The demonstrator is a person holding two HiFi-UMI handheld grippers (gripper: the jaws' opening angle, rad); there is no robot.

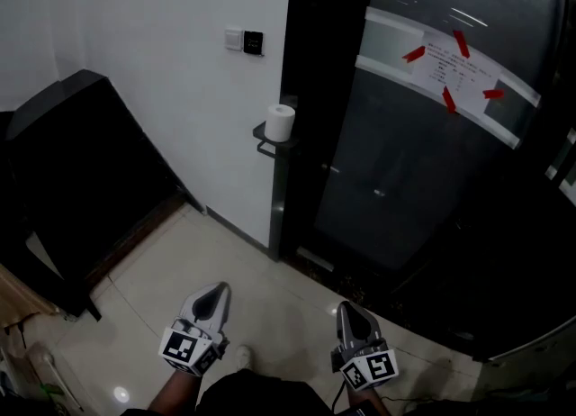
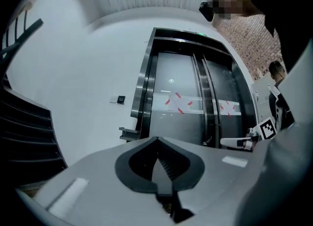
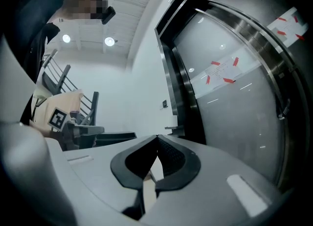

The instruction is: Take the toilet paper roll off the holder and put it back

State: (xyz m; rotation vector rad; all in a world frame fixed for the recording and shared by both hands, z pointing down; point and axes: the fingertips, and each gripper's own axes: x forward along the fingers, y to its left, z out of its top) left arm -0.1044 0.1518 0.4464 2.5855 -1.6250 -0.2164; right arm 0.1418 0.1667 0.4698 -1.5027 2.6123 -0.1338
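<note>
- Roll [image 1: 281, 122] of white toilet paper stands on end on a small dark holder [image 1: 266, 146], fixed at the corner where a white wall [image 1: 180, 90] meets a dark glass door [image 1: 405, 180]
- Grippers are held low over the pale floor [image 1: 270, 306]: the left gripper [image 1: 219, 289] and the right gripper [image 1: 347, 309] sit side by side, well apart from the roll and pointing toward it
- Left gripper view: jaws closed together with nothing between them, and the holder shows small ahead beside the door frame
- Right gripper view: jaws likewise closed and empty, and the holder is a small dark ledge in the distance
- Handling, as a judgement: the roll looks light and soft, so a hard squeeze would dent it; its paper surface should give good grip rather than slip; a loose end could unwind
- Best hold, as a judgement: open the jaws wide and close gently across the middle of the roll's curved side, above the holder's ledge
- Count: one roll, one holder, two grippers, and two small wall plates [image 1: 245, 41] above the holder, one white and one black
</note>
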